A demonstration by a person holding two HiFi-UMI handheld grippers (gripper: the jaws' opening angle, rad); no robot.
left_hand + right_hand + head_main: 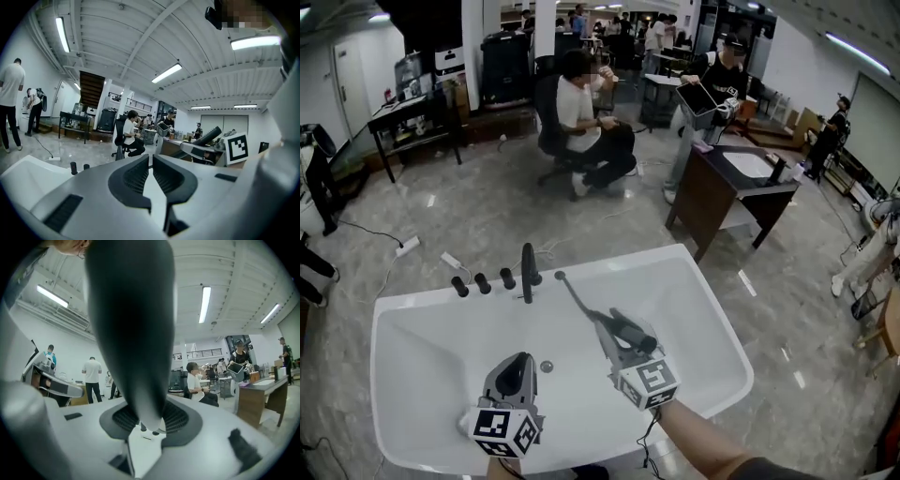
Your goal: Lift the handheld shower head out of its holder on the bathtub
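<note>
My right fingers (180, 420) pinch the shower head (131, 333), upright between them. My left fingers (133, 176) are nearly together, empty.

White oval bathtub (412, 314), standing on grey marbled tile floor (469, 211). Far rim: three short black cylindrical knobs (482, 282), one tall black metal spout (528, 272). Basin bottom: small round metal drain (547, 367).
</note>
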